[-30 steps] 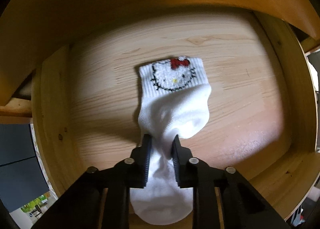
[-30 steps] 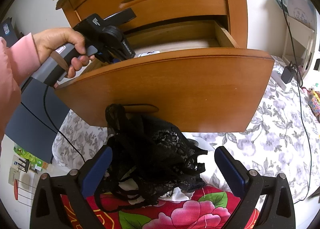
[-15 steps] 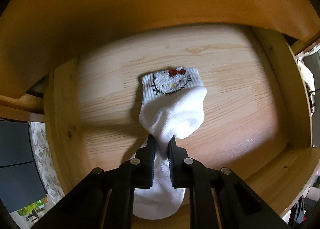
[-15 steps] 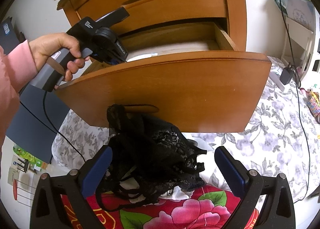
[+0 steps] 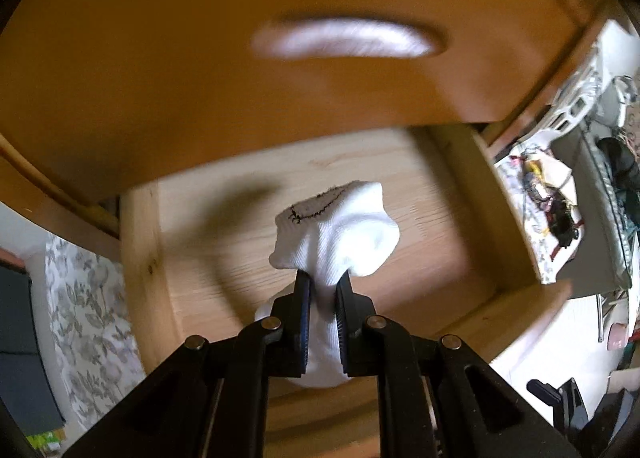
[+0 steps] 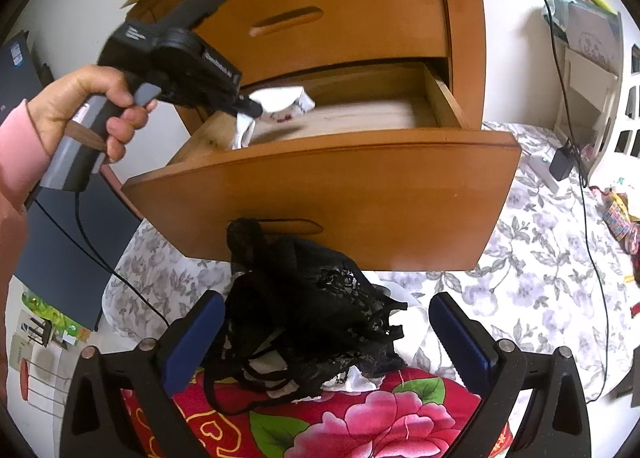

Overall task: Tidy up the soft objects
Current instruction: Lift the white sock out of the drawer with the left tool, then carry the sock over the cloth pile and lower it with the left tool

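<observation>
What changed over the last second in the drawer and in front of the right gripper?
The left gripper, shut on the white sock, lifted it off the drawer floor; the sock now hangs bunched. The right gripper stayed open around the black lace garment, which did not move.

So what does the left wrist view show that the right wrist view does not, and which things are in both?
Only the left wrist view shows the left tongs closed on the white sock from close up, with the bare drawer floor under it.

Only the right wrist view shows the hand holding that tool, the open right tongs, the black lace garment between them, untouched, and the red flowered cloth.

Both show the sock and the open wooden drawer.
</observation>
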The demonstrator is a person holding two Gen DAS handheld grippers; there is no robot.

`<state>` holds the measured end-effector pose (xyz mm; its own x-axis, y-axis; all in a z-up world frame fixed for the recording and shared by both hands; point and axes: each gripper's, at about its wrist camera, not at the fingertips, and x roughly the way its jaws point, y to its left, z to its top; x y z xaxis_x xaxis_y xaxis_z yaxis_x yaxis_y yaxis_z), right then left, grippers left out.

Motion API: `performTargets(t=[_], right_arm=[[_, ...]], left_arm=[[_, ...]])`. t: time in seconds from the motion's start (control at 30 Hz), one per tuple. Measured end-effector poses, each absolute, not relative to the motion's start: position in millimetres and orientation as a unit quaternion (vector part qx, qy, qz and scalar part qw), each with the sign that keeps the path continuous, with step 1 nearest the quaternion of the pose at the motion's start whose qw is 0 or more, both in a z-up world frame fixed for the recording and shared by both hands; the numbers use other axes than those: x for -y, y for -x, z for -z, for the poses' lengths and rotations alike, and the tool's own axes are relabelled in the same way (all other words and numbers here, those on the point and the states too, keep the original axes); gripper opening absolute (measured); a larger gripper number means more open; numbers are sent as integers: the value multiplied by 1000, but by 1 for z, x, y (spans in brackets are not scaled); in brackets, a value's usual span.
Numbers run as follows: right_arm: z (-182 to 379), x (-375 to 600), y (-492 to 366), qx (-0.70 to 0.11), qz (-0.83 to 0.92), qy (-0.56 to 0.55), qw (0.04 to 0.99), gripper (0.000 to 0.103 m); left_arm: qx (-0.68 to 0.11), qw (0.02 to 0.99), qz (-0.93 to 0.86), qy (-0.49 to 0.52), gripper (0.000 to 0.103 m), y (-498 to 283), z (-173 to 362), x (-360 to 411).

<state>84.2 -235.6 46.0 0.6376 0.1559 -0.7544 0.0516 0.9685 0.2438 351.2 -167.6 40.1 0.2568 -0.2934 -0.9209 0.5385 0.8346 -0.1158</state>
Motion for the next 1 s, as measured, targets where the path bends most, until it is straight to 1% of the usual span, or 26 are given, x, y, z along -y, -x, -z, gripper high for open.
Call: performTargets(t=[0.17,0.33,0.6,0.8,1.0], right_arm=[[-59,232,-78,-415,-22,-114,902,103],[-74,225,-69,-403,-18,-101,909,103],[-96,213,-56,-386,-17,-84,919,103],[-115,209,-45,-373,-10,-72,925,103],[-133,202,-32,-358,-11,-60,932,103]], left_arm=[[-498,813,284,-103,12,-330,-87,156],[-427,847,300,-102,12,-296,-145,145],[-352,884,300,-68,12,-249,-207,113],[-306,909,279,-49,12,-208,-233,84],[-273,925,264,-16,12,-169,-241,66]])
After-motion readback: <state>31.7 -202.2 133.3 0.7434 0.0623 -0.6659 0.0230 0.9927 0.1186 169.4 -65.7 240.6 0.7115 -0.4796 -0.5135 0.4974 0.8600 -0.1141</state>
